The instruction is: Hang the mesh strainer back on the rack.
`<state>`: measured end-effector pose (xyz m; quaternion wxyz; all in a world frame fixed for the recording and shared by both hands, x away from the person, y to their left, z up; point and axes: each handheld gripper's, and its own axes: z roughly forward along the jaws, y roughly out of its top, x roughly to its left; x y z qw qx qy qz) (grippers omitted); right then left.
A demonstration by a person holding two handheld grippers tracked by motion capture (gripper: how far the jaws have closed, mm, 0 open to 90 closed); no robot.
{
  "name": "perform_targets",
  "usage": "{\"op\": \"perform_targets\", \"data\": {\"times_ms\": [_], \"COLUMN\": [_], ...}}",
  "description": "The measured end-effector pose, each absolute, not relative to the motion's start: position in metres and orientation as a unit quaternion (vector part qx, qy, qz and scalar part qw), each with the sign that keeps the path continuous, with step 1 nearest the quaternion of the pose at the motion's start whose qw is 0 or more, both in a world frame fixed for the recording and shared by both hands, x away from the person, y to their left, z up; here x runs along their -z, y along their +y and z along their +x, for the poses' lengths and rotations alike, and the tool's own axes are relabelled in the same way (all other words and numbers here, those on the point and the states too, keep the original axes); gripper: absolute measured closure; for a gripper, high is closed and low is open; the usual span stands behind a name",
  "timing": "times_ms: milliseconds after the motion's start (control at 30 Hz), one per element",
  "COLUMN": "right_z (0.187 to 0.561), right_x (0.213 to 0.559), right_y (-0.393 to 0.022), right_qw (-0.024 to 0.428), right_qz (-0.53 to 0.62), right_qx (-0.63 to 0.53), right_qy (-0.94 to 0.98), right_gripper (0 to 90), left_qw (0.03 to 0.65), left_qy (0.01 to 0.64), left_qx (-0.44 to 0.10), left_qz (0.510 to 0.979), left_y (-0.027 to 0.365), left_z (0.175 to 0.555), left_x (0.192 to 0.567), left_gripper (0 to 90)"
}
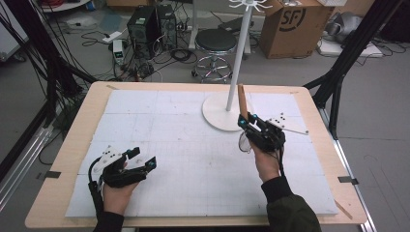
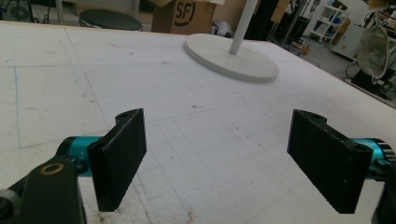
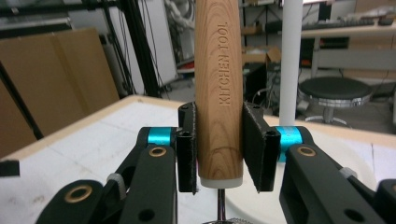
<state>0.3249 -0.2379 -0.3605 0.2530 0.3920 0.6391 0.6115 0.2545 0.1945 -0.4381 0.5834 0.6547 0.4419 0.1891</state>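
**Right tool clamps wooden strainer handle, left tool wide**

While the right tool (image 1: 247,121) grips the smooth round wooden handle (image 3: 218,93), stamped "KITCHEN TOOL", between its 2 flat black jaws, the handle stands upright beside the white stand's pole (image 1: 240,58). Round mesh strainer bowl (image 2: 373,51) hangs below it. Left tool (image 1: 143,159) rests wide apart on the white foam-covered tabletop (image 1: 193,159), holding nothing.
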Motion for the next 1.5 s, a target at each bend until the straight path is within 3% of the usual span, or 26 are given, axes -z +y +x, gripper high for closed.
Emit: {"op": "perform_targets", "data": {"times_ms": [433,1500], "right_z": [0.332,0.384], "right_x": [0.325,0.252], "right_y": [-0.246,-0.250], "right_qw": [0.280,0.270], "right_qz": [0.391,0.373], "right_qx": [-0.650,-0.693], "right_qy": [0.588,0.555], "right_gripper": [68.7,68.8], "left_qw": [0.582,0.579], "left_qy": [0.441,0.436], "left_qx": [-0.188,-0.189], "left_qz": [0.657,0.663], "left_y": [0.194,0.192], "left_z": [0.255,0.254], "left_x": [0.439,0.438], "left_gripper": [20.2,20.2]}}
